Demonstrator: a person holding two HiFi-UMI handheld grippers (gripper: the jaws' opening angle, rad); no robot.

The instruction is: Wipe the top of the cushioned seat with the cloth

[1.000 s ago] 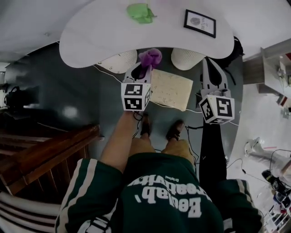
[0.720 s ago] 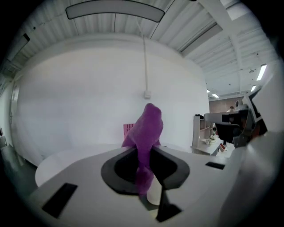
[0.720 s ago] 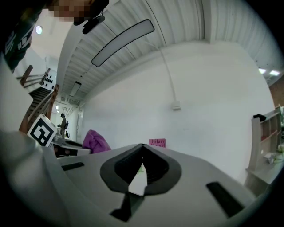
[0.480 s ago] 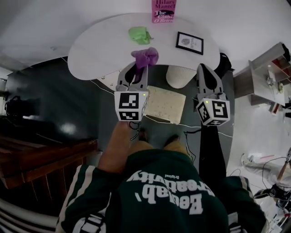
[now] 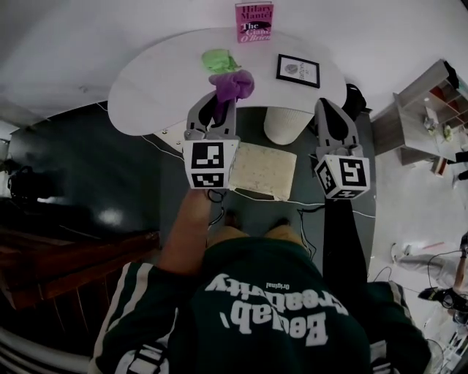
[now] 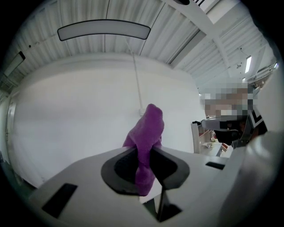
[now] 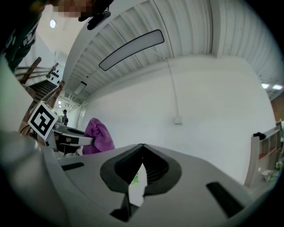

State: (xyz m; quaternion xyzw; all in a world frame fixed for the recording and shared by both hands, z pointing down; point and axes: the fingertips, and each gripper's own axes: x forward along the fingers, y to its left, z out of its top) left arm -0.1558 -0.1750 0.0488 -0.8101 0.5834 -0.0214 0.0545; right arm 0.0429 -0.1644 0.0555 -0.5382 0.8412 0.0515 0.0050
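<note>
The purple cloth (image 5: 232,85) hangs bunched from my left gripper (image 5: 218,102), which is shut on it and held up over the near edge of the white table (image 5: 153,73). In the left gripper view the purple cloth (image 6: 147,133) sticks up between the jaws of the left gripper (image 6: 144,153), against a white wall. The beige cushioned seat (image 5: 264,169) lies lower down, between the two grippers and apart from the cloth. My right gripper (image 5: 327,108) is shut and holds nothing, to the right of the seat. In the right gripper view the right gripper (image 7: 142,147) shows its tips touching, with the purple cloth (image 7: 98,135) at left.
On the table lie a green cloth (image 5: 219,60), a framed picture (image 5: 297,70) and an upright pink book (image 5: 254,21). A white round pedestal (image 5: 282,126) stands beyond the seat. Cables run along the dark floor (image 5: 131,168). Shelving (image 5: 428,109) is at right.
My left gripper has risen and moved forward with the purple cloth, from beside the seat's far corner to over the table edge. The right gripper rose alongside, still shut.
</note>
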